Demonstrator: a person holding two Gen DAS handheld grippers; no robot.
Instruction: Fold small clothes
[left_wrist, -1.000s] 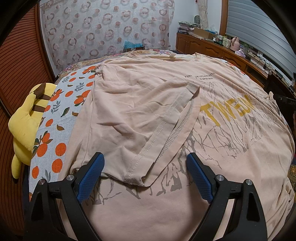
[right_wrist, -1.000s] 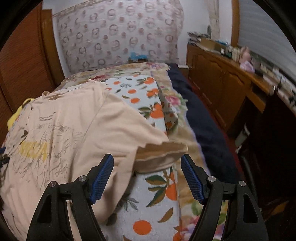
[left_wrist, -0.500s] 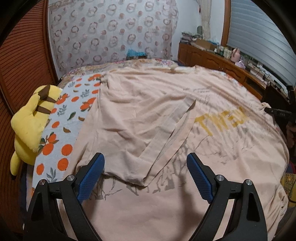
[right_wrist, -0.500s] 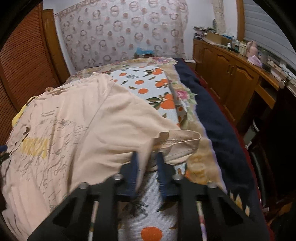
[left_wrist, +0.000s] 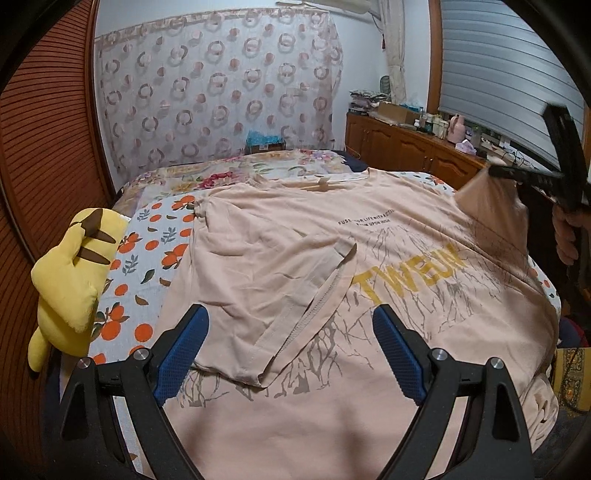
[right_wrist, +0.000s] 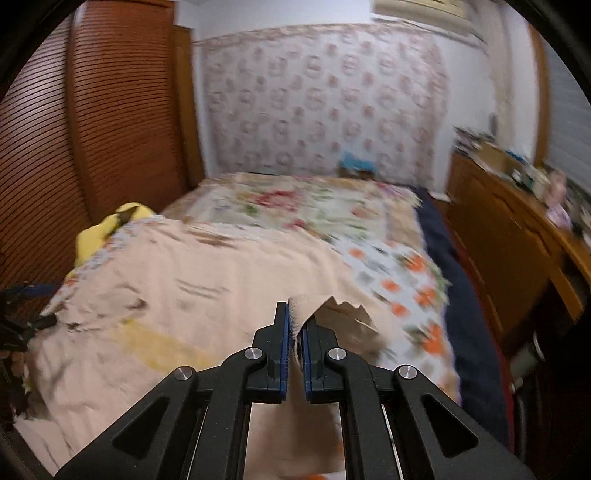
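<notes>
A peach T-shirt (left_wrist: 332, 266) with yellow lettering lies spread on the bed; its left sleeve (left_wrist: 295, 295) is folded in over the chest. My left gripper (left_wrist: 291, 347) is open and empty, just above the shirt's lower part. My right gripper (right_wrist: 294, 332) is shut on the shirt's right sleeve (right_wrist: 332, 314) and holds it lifted off the bed. In the left wrist view the right gripper (left_wrist: 517, 172) shows at the right edge with the sleeve (left_wrist: 487, 206) pulled up into a peak. The right wrist view is blurred.
A yellow plush toy (left_wrist: 70, 280) lies at the bed's left edge by the slatted wooden wall (left_wrist: 44, 147). An orange-print sheet (left_wrist: 147, 251) lies under the shirt. A wooden cabinet (left_wrist: 413, 147) with clutter runs along the right. A patterned curtain (left_wrist: 221, 96) hangs behind.
My right gripper closed on the right sleeve and lifted it up and inward. My left gripper stayed open and drew back and up a little.
</notes>
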